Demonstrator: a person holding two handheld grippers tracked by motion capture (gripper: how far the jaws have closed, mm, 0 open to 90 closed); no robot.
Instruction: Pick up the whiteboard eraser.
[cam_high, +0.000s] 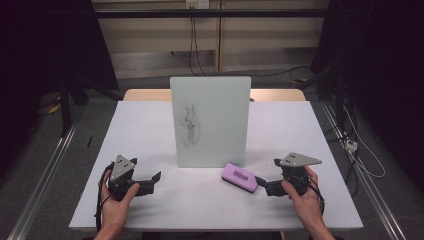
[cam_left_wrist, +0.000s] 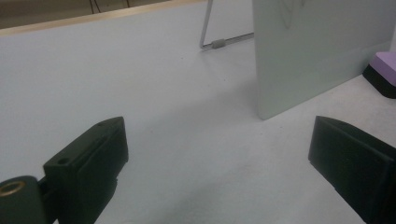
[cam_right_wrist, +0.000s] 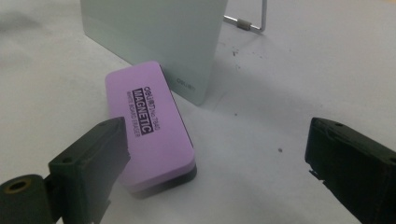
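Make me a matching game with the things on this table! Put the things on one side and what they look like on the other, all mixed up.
Things:
1. eraser
2. whiteboard
3. left gripper
4. table

Looks:
A. stands upright, with scribbles
B. purple top, lies flat
C. pale grey, carries everything
D. black jaws wide open, nothing between them

Pairs: 1-B, 2-A, 3-D, 4-C
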